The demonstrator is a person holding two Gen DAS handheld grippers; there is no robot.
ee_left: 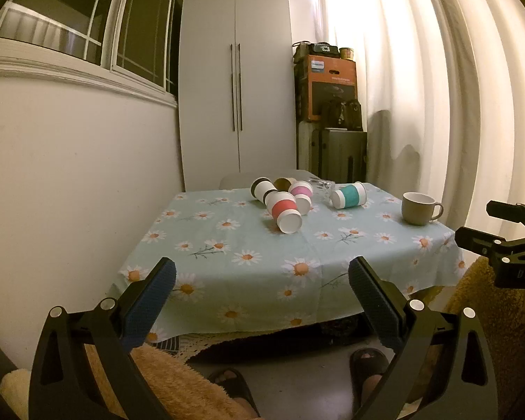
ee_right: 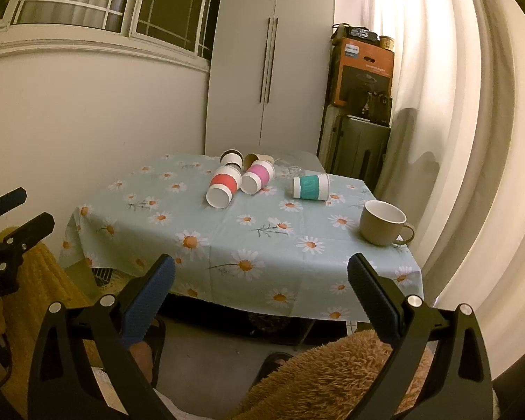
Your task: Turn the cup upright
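Well, the beige mug (ee_right: pixel 383 223) stands upright near the right edge of the daisy tablecloth (ee_right: pixel 192 245), its white inside empty. Further back, 5 paper cups lie on their sides, nothing in them: the red-banded cup (ee_right: pixel 222 189) points its open mouth toward me, the pink-banded cup (ee_right: pixel 258 176) beside it likewise, the teal-banded cup (ee_right: pixel 310 187) lies crosswise. The left gripper (ee_left: pixel 262 280) and right gripper (ee_right: pixel 261 274) both hang short of the table, jaws apart, holding nothing.
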